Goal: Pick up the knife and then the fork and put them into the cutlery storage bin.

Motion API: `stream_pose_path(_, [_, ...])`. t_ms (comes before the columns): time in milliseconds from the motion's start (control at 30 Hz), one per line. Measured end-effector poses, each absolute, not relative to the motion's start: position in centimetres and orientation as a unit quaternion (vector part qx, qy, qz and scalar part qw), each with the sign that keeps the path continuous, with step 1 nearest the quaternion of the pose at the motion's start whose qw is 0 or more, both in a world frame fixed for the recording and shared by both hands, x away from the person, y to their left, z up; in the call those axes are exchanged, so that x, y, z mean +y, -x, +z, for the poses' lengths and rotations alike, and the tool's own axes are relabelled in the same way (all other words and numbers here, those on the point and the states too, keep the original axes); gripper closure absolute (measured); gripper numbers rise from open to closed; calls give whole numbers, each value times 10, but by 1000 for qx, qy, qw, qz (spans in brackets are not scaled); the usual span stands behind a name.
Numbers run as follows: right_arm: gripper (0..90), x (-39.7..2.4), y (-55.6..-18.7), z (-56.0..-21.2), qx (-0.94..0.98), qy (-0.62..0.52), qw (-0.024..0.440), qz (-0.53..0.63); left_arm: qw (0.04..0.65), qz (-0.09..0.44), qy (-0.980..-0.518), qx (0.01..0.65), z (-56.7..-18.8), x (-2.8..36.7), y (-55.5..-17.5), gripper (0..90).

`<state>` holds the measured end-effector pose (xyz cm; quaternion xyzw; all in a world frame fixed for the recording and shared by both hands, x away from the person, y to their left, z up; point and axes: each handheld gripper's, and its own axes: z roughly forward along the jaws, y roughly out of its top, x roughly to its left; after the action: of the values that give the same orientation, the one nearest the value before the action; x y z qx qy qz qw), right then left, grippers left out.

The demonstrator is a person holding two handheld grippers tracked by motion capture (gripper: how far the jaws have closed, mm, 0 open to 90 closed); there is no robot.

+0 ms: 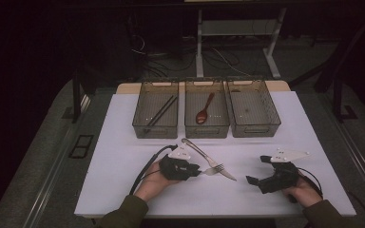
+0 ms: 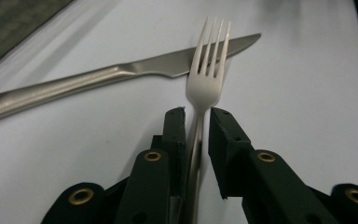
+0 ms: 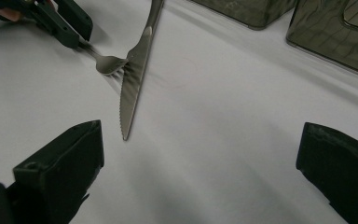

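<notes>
On the white table (image 1: pixel 123 142): a fork (image 1: pixel 214 169) lies near the front edge, its tines resting across the blade of a table knife (image 1: pixel 208 158).
Left hand-held gripper (image 1: pixel 198 171): the jaws straddle the fork's handle; in the left gripper view a narrow gap shows on either side of the metal, so the pads (image 2: pixel 175 135) sit just beside the handle without pressing it. Grip released.
Fork up close (image 2: pixel 208 70): four tines overlap the knife (image 2: pixel 121 77), which runs slantwise across the table.
Right hand-held gripper (image 1: pixel 259 170): held at the right side of the table, well apart from the cutlery, jaws spread wide with nothing between them.
Right gripper view: the knife's serrated blade (image 3: pixel 131 88) points toward the camera; the fork (image 3: pixel 109 64) touches it from the left.
Far side of table: three mesh bins in a row; left bin (image 1: pixel 156 110) holds chopsticks (image 1: pixel 160 113), middle bin (image 1: pixel 206 110) holds a wooden spoon (image 1: pixel 204 110), right bin (image 1: pixel 253 109) stands beside them.
</notes>
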<state>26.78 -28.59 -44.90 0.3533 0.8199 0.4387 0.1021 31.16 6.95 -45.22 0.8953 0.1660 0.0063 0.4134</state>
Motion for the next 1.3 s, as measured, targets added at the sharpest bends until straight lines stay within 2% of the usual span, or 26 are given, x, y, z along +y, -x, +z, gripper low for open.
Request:
stream_pose_path(267, [2, -286, -268, -449, 820, -353, 103, 438, 416, -1, -897, 151, -456, 69, -313, 817])
stream_pose_path(500, [2, -286, -267, -449, 820, -353, 102, 438, 422, -18, -893, 157, -457, 70, -315, 842])
stream_pose_path(733, [2, -286, -267, -448, 818, -353, 103, 442, 426, -13, -890, 162, -454, 70, -312, 846])
stream_pose_path(1067, [2, -284, -266, -442, 811, -353, 103, 456, 475, 14, -860, 187, -430, 82, -307, 846])
stream_pose_path(1300, [2, -279, -269, -430, 805, -347, 62, 477, 494, 43, -846, 196, -416, 83, -303, 846])
